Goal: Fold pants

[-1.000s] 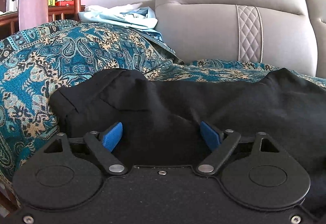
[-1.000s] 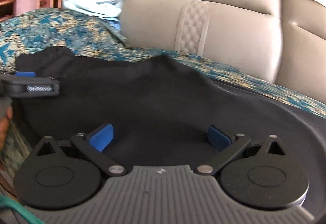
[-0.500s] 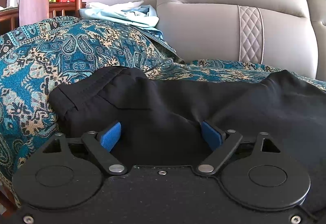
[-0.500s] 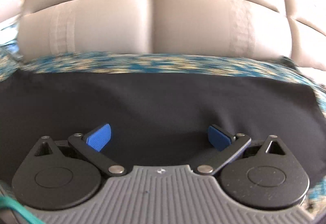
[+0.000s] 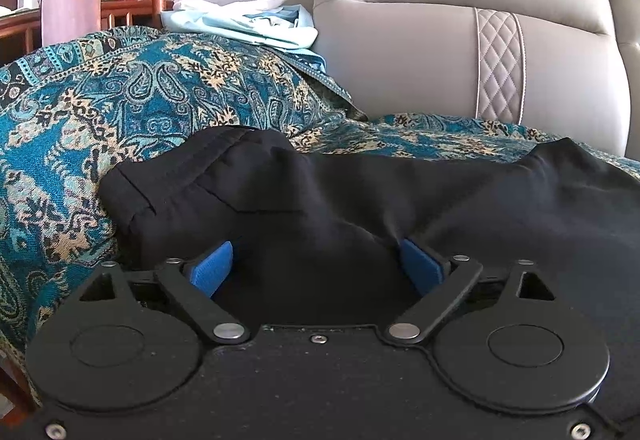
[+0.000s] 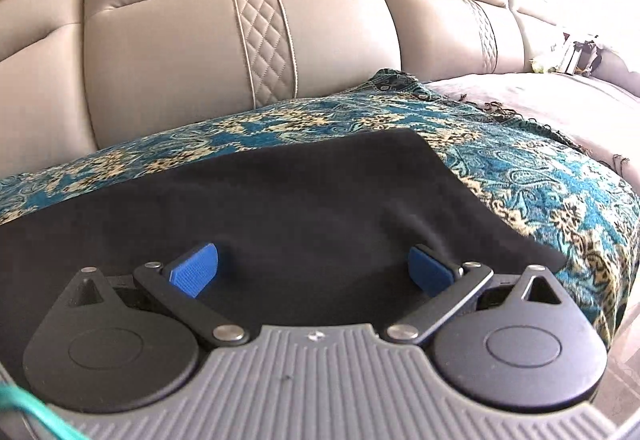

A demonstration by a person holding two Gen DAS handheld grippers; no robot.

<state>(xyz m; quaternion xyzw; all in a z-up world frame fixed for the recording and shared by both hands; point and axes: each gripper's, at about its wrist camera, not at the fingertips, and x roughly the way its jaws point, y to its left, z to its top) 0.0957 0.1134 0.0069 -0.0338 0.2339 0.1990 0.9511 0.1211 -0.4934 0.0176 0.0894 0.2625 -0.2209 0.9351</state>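
While opening, left claw (image 5: 316, 266) straddles black pants (image 5: 360, 196).

Left gripper (image 5: 316, 266) black, silver screws – right gripper (image 6: 314, 270) ribbed grey, both with blue fingers (image 6: 194, 270)

The pants (image 5: 400, 200) lie spread across a throw (image 5: 120, 112) that covers the sofa (image 5: 420, 52) seat. The sofa backrest stands behind them. In the left wrist view, the waistband end lies to the left, with a pile of clothes (image 5: 248, 20) behind it on the throw. In the right wrist view, the pants' other end (image 6: 400, 176) lies right of centre, short of the throw's edge.
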